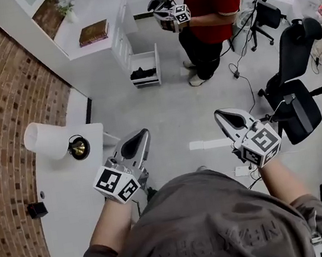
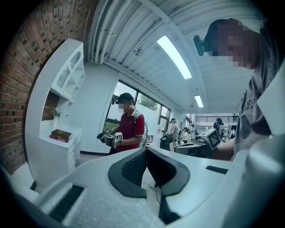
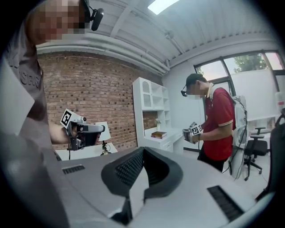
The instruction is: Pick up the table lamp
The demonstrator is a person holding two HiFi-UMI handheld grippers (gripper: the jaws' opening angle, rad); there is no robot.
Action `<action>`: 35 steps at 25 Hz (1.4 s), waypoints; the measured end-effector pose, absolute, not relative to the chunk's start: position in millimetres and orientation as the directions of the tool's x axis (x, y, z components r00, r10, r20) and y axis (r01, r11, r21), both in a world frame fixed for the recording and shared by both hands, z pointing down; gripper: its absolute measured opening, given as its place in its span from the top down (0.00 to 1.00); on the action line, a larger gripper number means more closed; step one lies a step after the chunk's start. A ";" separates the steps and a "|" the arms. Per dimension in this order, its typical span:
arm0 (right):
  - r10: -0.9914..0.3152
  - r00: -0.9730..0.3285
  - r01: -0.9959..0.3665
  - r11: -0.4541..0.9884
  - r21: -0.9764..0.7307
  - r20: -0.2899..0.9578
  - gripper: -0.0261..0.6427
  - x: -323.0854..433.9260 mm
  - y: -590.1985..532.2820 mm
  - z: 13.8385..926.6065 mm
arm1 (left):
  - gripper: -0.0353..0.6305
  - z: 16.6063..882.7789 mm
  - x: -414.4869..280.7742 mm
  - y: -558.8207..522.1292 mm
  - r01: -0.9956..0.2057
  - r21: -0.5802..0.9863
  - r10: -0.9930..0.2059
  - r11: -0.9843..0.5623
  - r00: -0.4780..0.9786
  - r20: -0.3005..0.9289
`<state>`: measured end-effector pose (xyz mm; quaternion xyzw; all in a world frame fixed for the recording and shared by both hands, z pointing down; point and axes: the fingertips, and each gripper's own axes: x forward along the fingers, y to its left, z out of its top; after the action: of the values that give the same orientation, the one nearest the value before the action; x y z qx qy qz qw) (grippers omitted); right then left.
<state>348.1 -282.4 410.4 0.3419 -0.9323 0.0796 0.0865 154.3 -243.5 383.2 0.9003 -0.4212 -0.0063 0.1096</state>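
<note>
The table lamp lies toppled on the white table (image 1: 72, 216) at the left, its white shade (image 1: 46, 140) toward the brick wall and its brass base (image 1: 79, 148) toward me. My left gripper (image 1: 142, 133) hovers just right of the table's edge, a short way from the base, jaws shut and empty. My right gripper (image 1: 219, 114) is over the floor further right, also shut and empty. In the right gripper view the lamp (image 3: 104, 149) shows small behind the left gripper (image 3: 82, 131). Neither gripper touches the lamp.
A person in a red shirt (image 1: 208, 4) stands ahead holding a pair of grippers. A white shelf with a book (image 1: 93, 32) and an open drawer unit (image 1: 144, 73) stand beyond. A black office chair (image 1: 296, 92) is at the right. A small black box (image 1: 36, 210) sits on the table.
</note>
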 end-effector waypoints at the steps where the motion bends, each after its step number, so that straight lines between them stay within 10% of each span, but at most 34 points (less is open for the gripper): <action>1: -0.635 -0.742 -0.662 0.744 -0.089 0.216 0.97 343.9 -283.4 411.1 | 0.95 384.5 149.1 -245.3 -0.749 0.204 -0.752 -0.630 0.654 0.079; 16: -0.675 -0.708 -0.703 0.702 -0.113 0.207 0.97 249.0 -248.5 412.2 | 0.95 392.2 63.2 -226.0 -0.683 0.202 -0.684 -0.702 0.725 0.079; 19: -0.639 -0.739 -0.669 0.733 -0.125 0.213 0.71 239.0 -243.0 412.4 | 0.95 390.8 57.6 -219.7 -0.688 0.207 -0.691 -0.696 0.720 0.072; 35: -0.400 -0.867 -0.420 0.907 -0.005 0.297 0.67 153.9 -262.6 427.0 | 0.95 403.4 -14.7 -182.4 -0.852 0.220 -0.868 -0.476 0.495 0.040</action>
<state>153.9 -262.6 427.0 0.2124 -0.9656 0.0349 0.1459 -14.7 -182.4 403.4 0.8582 -0.5009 -0.0384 0.1056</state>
